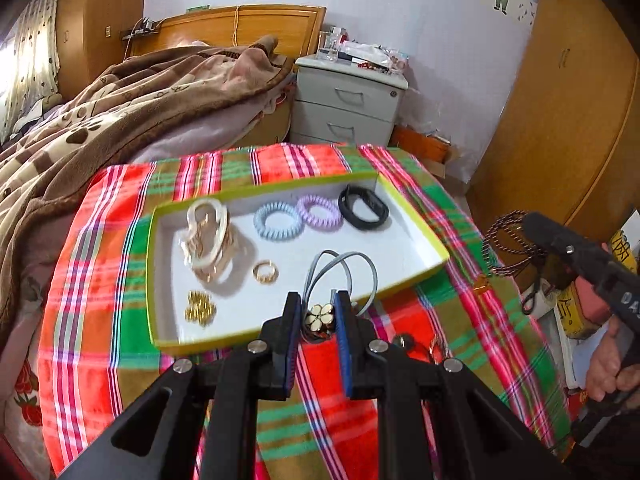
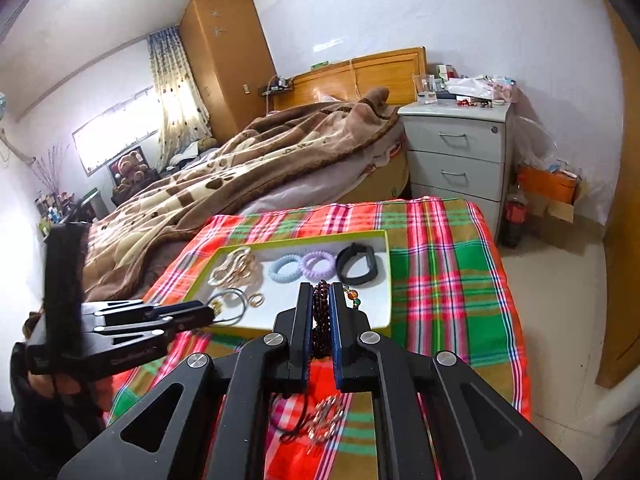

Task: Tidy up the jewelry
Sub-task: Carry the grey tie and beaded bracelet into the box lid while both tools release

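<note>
A white tray with a yellow-green rim (image 1: 416, 216) (image 2: 382, 308) lies on the plaid cloth. It holds a pale chain bracelet (image 1: 208, 240), blue (image 1: 278, 222) and purple (image 1: 320, 212) coil hair ties, a black band (image 1: 362, 208), a gold ring (image 1: 265, 272) and gold beads (image 1: 199, 307). My left gripper (image 1: 318, 316) is shut on a flower charm with grey cord loops (image 1: 344, 270), at the tray's near edge. My right gripper (image 2: 321, 312) is shut on a dark red bead bracelet (image 2: 320, 304), held above the tray's near right part.
Loose jewelry (image 2: 324, 420) and a dark cord lie on the plaid cloth (image 2: 452, 280) below the right gripper. A bed with a brown blanket (image 1: 120, 112) is to the left. A grey nightstand (image 1: 344, 108) stands behind.
</note>
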A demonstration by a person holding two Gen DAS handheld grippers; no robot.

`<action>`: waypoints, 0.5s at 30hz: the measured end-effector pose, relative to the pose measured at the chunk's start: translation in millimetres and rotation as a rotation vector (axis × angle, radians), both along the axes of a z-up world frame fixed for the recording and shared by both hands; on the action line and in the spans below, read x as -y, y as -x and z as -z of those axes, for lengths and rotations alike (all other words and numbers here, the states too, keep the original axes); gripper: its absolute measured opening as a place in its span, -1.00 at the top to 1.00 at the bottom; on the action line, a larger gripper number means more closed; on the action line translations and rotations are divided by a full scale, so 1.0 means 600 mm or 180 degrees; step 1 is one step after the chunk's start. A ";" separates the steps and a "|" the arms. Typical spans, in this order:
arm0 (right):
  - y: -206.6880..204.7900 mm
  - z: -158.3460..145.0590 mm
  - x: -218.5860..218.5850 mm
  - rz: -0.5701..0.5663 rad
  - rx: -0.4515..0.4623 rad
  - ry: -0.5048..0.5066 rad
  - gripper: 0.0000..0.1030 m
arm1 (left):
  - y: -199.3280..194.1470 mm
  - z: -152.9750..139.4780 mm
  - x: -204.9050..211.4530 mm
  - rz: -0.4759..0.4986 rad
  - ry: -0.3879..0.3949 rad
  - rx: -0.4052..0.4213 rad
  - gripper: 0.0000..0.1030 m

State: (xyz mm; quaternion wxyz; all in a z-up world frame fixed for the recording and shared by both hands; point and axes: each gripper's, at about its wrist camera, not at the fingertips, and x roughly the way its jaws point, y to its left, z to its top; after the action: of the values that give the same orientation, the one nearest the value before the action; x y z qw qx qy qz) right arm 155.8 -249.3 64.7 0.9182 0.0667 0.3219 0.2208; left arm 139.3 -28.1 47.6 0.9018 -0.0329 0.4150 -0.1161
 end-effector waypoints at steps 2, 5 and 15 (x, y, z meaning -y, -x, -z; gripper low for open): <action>-0.020 0.002 -0.001 0.0020 -0.0038 -0.0005 0.85 | -0.016 -0.003 0.001 -0.0002 -0.0002 0.0006 0.66; -0.049 0.006 -0.006 0.0024 -0.0051 -0.0009 0.85 | -0.042 0.002 0.000 -0.0017 0.0053 -0.0030 0.66; -0.145 0.066 -0.032 -0.0055 -0.0376 0.0010 0.85 | -0.120 0.049 0.027 0.0043 0.0046 -0.0254 0.66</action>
State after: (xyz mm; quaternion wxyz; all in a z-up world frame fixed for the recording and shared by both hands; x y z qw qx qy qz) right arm 242.6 -230.1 25.1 0.8958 0.0755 0.3765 0.2239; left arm 211.2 -44.3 18.1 0.8834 -0.0412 0.4500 -0.1238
